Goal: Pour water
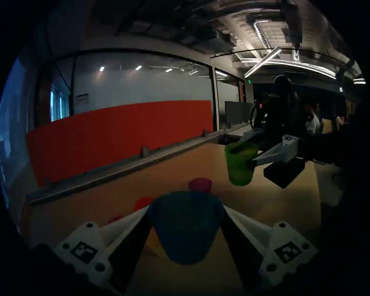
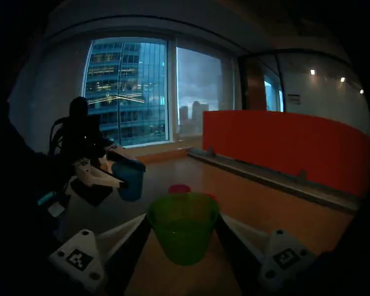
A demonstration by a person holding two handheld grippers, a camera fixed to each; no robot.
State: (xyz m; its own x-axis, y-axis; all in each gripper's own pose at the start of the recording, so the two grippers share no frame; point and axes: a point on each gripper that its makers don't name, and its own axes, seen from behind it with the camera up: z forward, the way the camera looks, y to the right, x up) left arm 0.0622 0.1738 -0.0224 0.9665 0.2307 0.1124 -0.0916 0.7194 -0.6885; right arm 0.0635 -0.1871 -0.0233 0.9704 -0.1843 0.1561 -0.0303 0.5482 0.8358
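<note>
Start at the left of the left gripper view: a red cup (image 1: 143,202) stands on the table (image 1: 195,163), with a dimmer red shape beside it that you cannot safely call a second one. Next, your left gripper (image 1: 186,212) is closed part-way around the blue cup (image 1: 187,232), both fingers pressed to its sides, the cup upright. Just beyond its rim a pink cup (image 1: 200,185) sits on the table. Farther right and higher, your right gripper (image 1: 278,155) clamps the green cup (image 1: 240,164) the same way, also upright.

The pour turns on this: the green cup lies to the right of the blue one and above it, apart from it, with both long axes vertical and neither rim over the other. You would need one rim above the other before tipping. Whether either cup holds water cannot be told.

Count: two grippers, one cup in each, and at least two more cups on the table.
</note>
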